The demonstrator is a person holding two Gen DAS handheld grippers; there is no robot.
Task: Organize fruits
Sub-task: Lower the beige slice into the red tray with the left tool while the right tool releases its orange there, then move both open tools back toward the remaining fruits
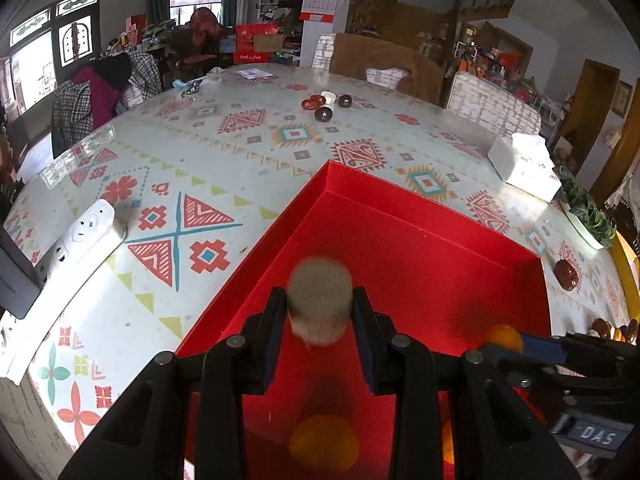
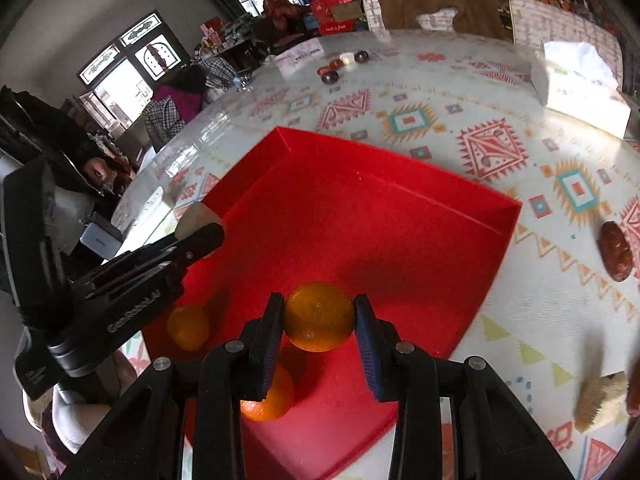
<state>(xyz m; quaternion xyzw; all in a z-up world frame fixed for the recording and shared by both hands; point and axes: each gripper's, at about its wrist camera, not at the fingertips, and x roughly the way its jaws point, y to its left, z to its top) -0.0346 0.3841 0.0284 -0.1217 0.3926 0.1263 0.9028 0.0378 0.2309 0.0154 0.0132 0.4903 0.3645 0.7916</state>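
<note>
My left gripper [image 1: 320,312] is closed on a fuzzy kiwi [image 1: 320,304] and my right gripper [image 2: 320,320] on an orange [image 2: 319,317] — both above the red box [image 2: 400,208] — soft fruits, I think, so I pinch the middle gently.

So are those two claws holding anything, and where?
Yes. The left gripper pinches a kiwi by its sides; the right gripper pinches an orange by its sides.
</note>
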